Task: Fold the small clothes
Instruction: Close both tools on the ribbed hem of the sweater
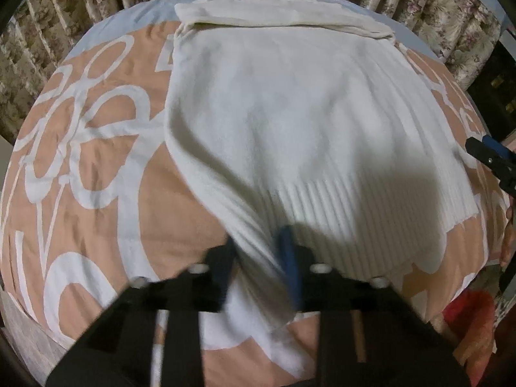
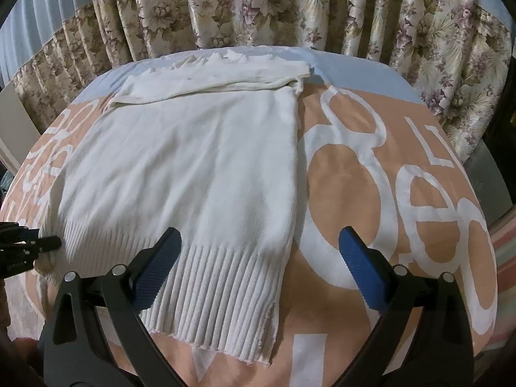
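A white knit sweater (image 1: 290, 113) lies flat on the peach and white bedspread (image 1: 96, 161), its ribbed hem nearest me and a sleeve folded across the far end. My left gripper (image 1: 258, 251) is shut on the sweater's near left hem corner, the cloth bunched between its blue pads. In the right wrist view the sweater (image 2: 193, 167) fills the left half. My right gripper (image 2: 258, 251) is open and empty, its fingers astride the right hem corner, just above the cloth. The left gripper also shows at the left edge of the right wrist view (image 2: 38, 245).
Floral curtains (image 2: 258, 6) hang close behind the bed's far edge. The bedspread (image 2: 403, 193) lies bare to the right of the sweater. A red cloth (image 1: 474, 319) and dark furniture (image 1: 496, 77) lie off the bed's right side.
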{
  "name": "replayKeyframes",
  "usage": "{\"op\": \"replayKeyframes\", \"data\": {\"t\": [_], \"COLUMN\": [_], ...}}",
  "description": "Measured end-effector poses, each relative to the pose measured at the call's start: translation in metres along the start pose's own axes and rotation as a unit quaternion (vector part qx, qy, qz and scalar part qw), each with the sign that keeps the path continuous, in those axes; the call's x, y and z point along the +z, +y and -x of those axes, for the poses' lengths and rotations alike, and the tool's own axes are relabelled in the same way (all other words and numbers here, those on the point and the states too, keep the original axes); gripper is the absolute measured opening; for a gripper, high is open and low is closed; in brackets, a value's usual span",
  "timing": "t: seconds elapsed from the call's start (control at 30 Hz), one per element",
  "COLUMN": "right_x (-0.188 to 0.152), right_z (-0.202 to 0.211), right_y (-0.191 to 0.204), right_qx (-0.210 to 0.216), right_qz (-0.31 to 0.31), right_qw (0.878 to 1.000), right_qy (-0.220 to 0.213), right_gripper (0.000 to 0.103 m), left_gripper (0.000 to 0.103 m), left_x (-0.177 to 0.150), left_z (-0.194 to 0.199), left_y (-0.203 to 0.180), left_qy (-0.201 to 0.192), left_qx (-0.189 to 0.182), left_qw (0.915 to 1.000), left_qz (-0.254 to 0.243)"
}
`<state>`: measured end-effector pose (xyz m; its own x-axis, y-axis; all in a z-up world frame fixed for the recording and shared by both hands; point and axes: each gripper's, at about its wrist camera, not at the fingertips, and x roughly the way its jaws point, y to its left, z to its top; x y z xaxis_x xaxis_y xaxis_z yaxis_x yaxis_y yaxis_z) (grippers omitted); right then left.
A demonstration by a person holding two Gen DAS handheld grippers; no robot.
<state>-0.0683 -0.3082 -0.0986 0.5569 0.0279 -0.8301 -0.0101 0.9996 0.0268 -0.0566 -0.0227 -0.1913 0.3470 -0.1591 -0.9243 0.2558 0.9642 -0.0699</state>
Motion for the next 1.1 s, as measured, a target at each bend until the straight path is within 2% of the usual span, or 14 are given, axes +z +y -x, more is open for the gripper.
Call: {"op": "replayKeyframes", "data": {"t": [0.13,0.33,0.47,0.6,0.67,0.87,0.93,1.03,1.1], "right_x": [0.0,0.001,-0.004,-0.014,-0.018,-0.033,-0.034,-0.032,-0.028], "right_z": [-0.002,-0.005,-0.012,-0.018,-0.019,-0.019,-0.018,-0.018,-0.019], "right_y": [-0.002,-0.006,-0.008,-0.011,-0.012,-0.007,-0.004,0.001,0.004], "right_qx": [0.004,0.014,0.03,0.035,0.04,0.044,0.053,0.064,0.07], "right_qz": [-0.004,-0.006,-0.008,-0.008,-0.009,-0.005,-0.002,0.003,0.007], "right_qw": [1.0,1.0,0.999,0.997,0.997,0.993,0.993,0.992,0.992], "right_qy": [0.003,0.011,0.035,0.061,0.072,0.105,0.109,0.111,0.109], "right_gripper": [0.098,0.095,0.084,0.081,0.076,0.058,0.044,0.013,0.011], "left_gripper": [0.016,0.015,0.014,0.014,0.015,0.015,0.015,0.015,0.015], "left_x": [0.004,0.025,0.037,0.041,0.041,0.04,0.037,0.036,0.036], "left_z": [0.0,0.013,0.015,0.013,0.013,0.013,0.013,0.011,0.012], "left_y": [0.0,0.003,0.001,0.002,0.002,0.002,0.003,0.002,0.001], "left_qy": [-0.003,-0.038,-0.05,-0.053,-0.055,-0.055,-0.055,-0.054,-0.056], "left_qx": [-0.01,-0.031,-0.034,-0.038,-0.039,-0.038,-0.036,-0.037,-0.037], "left_qw": [1.0,0.9988,0.9981,0.9978,0.9977,0.9977,0.9978,0.9978,0.9978], "left_qz": [0.0,0.008,0.007,0.01,0.01,0.01,0.008,0.007,0.006]}}
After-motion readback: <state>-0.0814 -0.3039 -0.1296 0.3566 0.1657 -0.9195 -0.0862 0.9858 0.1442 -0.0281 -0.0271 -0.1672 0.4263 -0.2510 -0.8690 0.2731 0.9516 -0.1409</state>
